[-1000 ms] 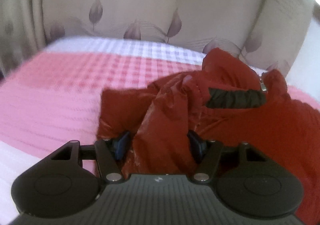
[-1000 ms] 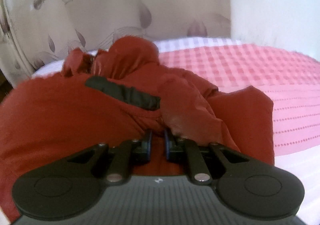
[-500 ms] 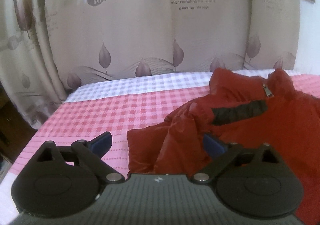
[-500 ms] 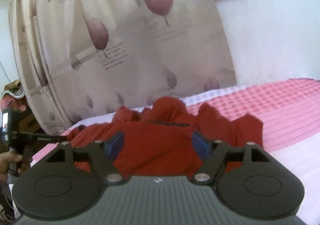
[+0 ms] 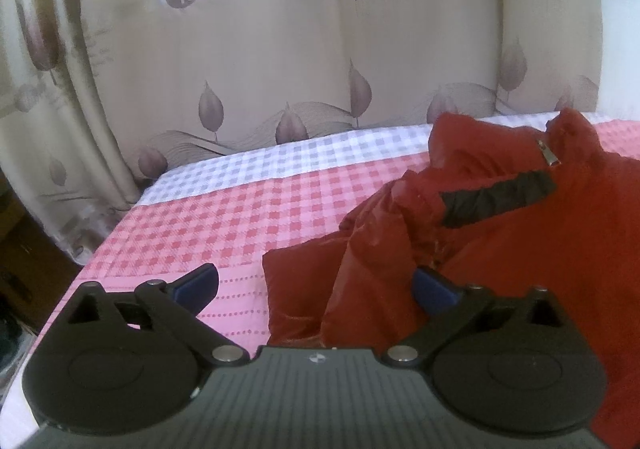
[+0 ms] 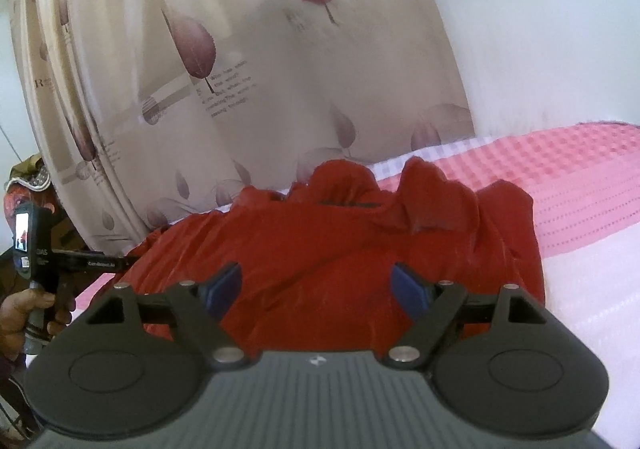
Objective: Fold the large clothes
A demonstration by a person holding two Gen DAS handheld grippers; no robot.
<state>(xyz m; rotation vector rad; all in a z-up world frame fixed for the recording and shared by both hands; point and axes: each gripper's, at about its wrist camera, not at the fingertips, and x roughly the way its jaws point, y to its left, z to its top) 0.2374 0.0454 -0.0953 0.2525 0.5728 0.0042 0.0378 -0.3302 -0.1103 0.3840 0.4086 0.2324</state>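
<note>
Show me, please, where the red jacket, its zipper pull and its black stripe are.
red jacket [image 6: 320, 249]: right wrist view, on the broad red front.
zipper pull [image 5: 549, 154]: left wrist view, on the metal tab.
black stripe [image 5: 496, 199]: left wrist view, mid-band.

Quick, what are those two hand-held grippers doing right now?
Left hand-held gripper: open, just widened, grips nothing.
Right hand-held gripper: open, just widened, off the red jacket.

Bedroom: checked bedspread [image 5: 248, 209], leaf-print curtain [image 5: 260, 61]
</note>
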